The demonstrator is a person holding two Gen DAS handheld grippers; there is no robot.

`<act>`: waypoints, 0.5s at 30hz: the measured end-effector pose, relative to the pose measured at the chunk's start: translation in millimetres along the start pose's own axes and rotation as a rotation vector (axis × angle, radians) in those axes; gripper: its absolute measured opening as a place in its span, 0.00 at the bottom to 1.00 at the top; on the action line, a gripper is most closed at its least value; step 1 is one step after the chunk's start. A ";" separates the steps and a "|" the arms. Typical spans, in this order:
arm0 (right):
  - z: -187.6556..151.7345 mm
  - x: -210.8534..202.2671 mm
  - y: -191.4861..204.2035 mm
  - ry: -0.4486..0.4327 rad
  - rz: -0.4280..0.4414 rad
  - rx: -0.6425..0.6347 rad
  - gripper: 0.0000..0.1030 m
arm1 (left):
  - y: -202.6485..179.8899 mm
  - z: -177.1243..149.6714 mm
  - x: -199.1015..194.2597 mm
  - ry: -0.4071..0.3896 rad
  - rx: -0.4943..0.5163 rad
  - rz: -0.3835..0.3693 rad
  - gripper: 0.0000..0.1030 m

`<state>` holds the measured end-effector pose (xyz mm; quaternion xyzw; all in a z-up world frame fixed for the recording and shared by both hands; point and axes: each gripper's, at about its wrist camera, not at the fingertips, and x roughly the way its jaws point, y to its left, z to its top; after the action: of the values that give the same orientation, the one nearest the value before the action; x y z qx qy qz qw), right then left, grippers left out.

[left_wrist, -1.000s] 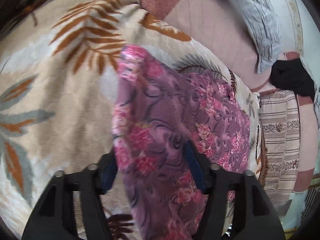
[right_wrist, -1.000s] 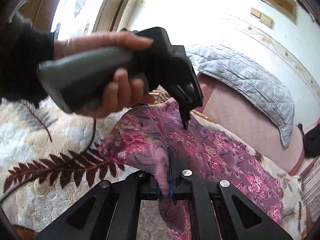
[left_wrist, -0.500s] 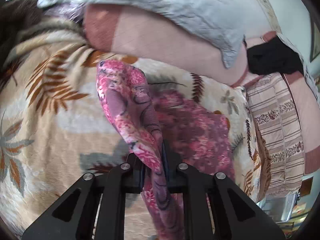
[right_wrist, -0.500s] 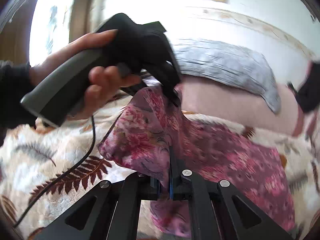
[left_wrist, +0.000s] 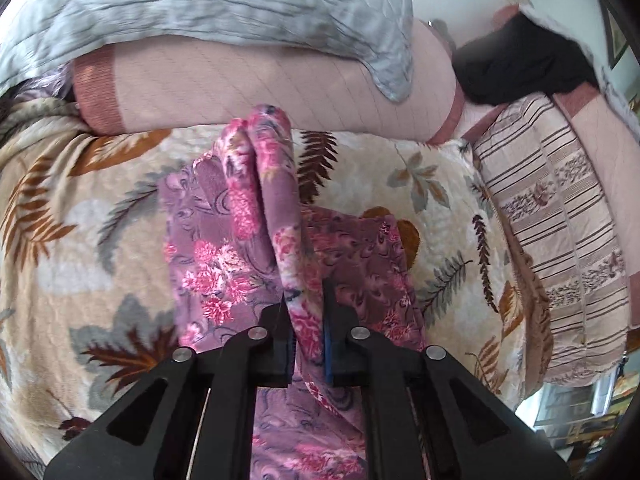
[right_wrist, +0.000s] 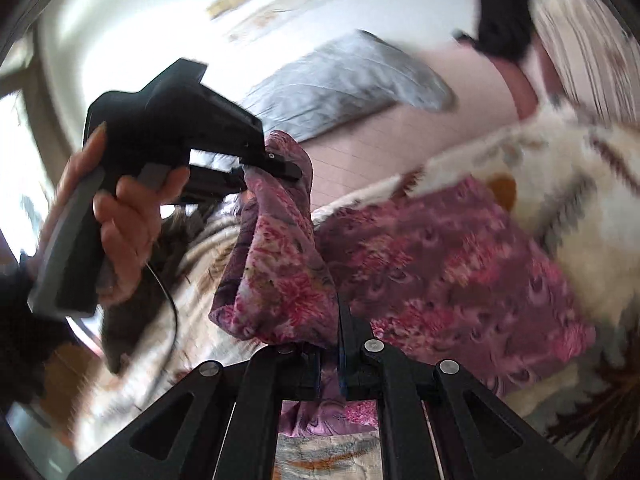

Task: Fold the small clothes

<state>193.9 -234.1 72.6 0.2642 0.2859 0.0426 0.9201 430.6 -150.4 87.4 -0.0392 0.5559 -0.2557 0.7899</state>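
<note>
A purple floral garment (left_wrist: 224, 248) lies partly on the leaf-patterned blanket (left_wrist: 80, 208), with its near edge lifted. My left gripper (left_wrist: 306, 340) is shut on a raised fold of it. My right gripper (right_wrist: 330, 360) is shut on another part of the same garment (right_wrist: 280, 280), which hangs bunched between the two. In the right wrist view the left gripper (right_wrist: 276, 168) is seen from the side in a hand, clamping the cloth's upper corner. The rest of the garment (right_wrist: 460, 268) spreads flat to the right.
A pink quilted bolster (left_wrist: 280, 92) lies behind the blanket with a grey quilted cover (left_wrist: 220, 4) on it. A black cloth (left_wrist: 516, 64) sits at the far right, beside a striped cushion (left_wrist: 560, 240). A cable (right_wrist: 168, 292) hangs from the left gripper.
My left gripper closed on the garment's fold and both grippers lifted the cloth and swung it toward the bolster. The right wrist view has tilted and blurs with motion.
</note>
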 end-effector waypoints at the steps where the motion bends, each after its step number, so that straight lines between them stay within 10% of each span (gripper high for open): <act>1: 1.4 -1.3 -5.4 0.001 0.002 0.026 0.05 | -6.2 1.2 5.5 0.004 0.001 0.003 0.07; 15: -2.9 -12.1 -120.5 0.046 0.044 0.635 0.05 | -90.3 0.6 105.1 0.128 0.065 0.031 0.07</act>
<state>173.5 -338.8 15.2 0.5431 0.2999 -0.0230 0.7839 425.0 -275.8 28.6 0.0114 0.5974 -0.2631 0.7574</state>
